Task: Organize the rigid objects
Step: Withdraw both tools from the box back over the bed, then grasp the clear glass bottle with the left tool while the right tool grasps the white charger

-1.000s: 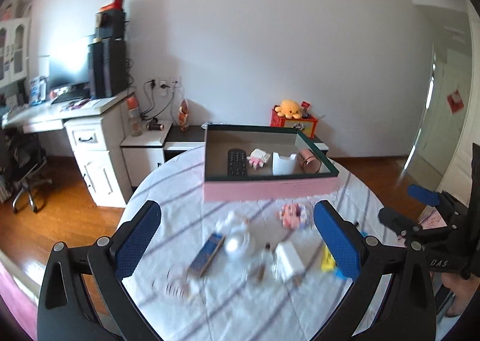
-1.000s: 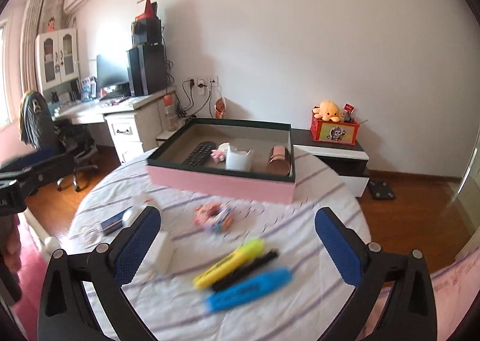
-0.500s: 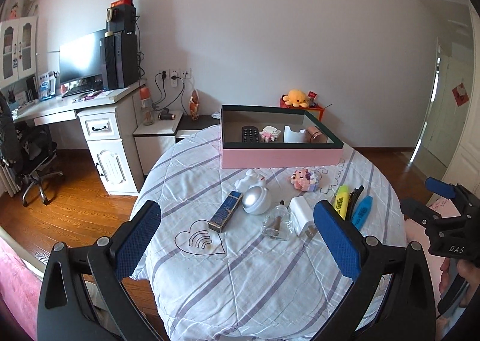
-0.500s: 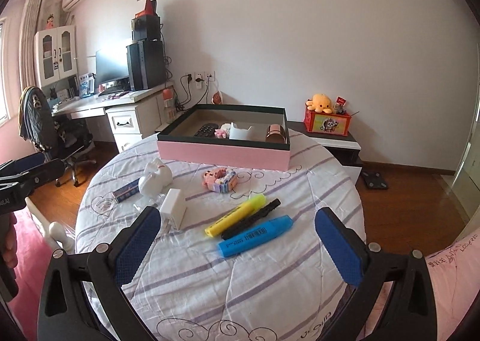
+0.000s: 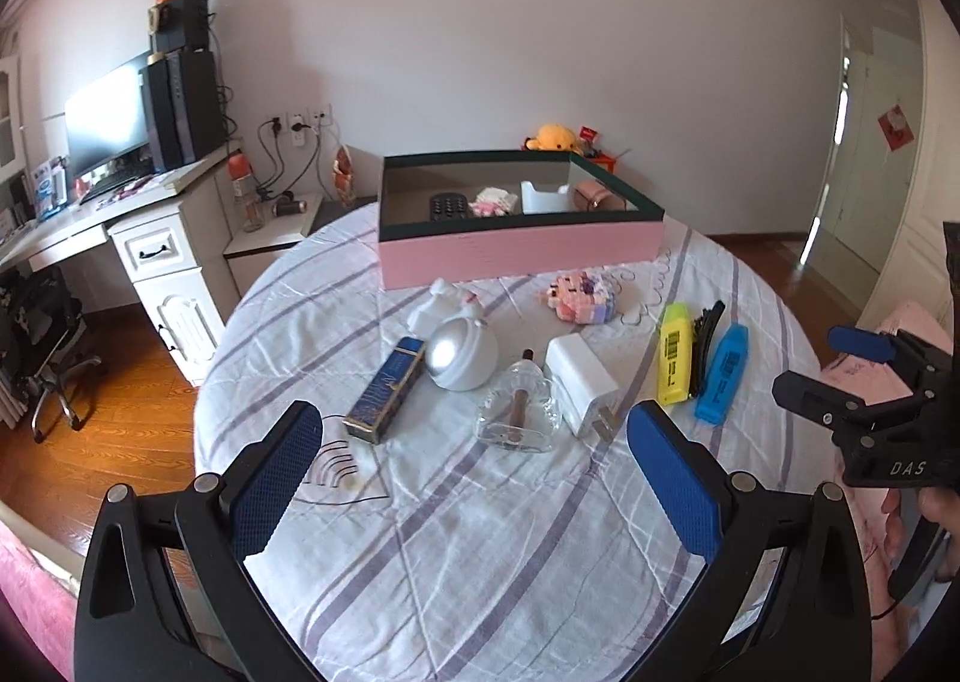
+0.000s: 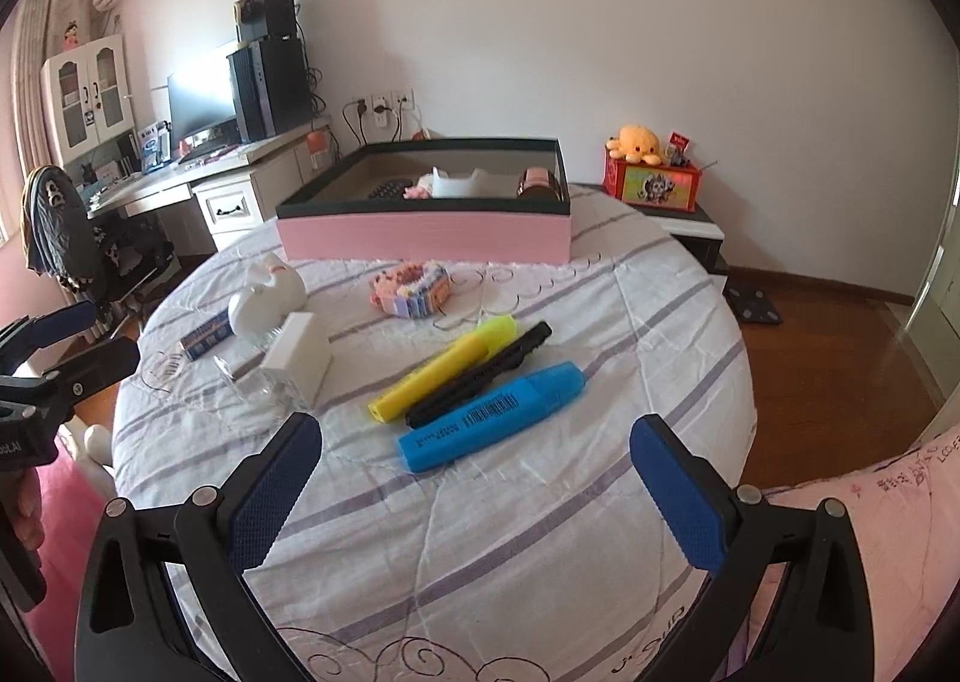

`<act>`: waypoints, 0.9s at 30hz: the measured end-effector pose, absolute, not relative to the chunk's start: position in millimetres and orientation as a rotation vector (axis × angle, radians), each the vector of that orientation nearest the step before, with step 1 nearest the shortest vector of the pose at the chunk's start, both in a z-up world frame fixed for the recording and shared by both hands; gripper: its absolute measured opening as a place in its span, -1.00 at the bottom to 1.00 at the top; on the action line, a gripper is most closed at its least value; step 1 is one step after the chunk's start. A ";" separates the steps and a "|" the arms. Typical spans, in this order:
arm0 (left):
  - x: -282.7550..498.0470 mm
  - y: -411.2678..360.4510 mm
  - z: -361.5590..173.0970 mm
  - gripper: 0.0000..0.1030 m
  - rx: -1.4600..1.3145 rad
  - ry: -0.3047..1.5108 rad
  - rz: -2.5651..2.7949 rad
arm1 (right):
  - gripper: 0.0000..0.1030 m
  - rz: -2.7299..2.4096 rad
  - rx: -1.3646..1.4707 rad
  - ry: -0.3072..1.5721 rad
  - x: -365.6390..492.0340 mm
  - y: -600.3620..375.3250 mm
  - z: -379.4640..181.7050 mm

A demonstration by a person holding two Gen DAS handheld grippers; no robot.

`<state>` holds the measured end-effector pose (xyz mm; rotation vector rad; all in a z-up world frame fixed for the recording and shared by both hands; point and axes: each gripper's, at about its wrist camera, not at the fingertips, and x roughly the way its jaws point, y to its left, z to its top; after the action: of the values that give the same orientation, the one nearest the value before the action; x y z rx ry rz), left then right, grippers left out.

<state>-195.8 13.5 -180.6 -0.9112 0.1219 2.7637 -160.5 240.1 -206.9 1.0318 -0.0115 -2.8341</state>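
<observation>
Both sets of jaws stand released and empty, hovering over the near edge of the counter (image 5: 480,532). Ahead of the left gripper (image 5: 474,478), from its left pad rightward, lie a dark blue carton (image 5: 387,389), a white round lamp (image 5: 462,353), a clear glass bottle (image 5: 519,412) and a white charger (image 5: 581,376), packed close together; closing on one could knock its neighbour, and the smooth glass bottle looks likely to slip. Ahead of the right gripper (image 6: 474,478) sit a yellow highlighter (image 6: 444,367), a black pen (image 6: 480,373) and a blue highlighter (image 6: 492,409), side by side and touching, so a grab may drag two. Farther off stands the pink box (image 6: 426,238), already holding several items.
</observation>
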 end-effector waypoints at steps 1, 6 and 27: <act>-200.3 16.6 -186.1 0.99 -0.930 0.133 2.757 | 1.00 -2.830 1.043 -0.015 -162.5 241.6 -209.1; -222.2 27.2 -208.8 0.99 -1.000 0.130 2.718 | 1.00 -2.813 1.090 -0.047 -174.8 250.5 -223.3; -263.8 40.0 -244.3 -0.02 -1.129 0.115 2.614 | 1.00 -2.772 1.163 -0.071 -203.1 255.2 -242.8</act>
<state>-263.8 40.0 -244.3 -1.1294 0.1147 2.6142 -203.1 255.2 -242.8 1.1633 -0.0710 -2.7718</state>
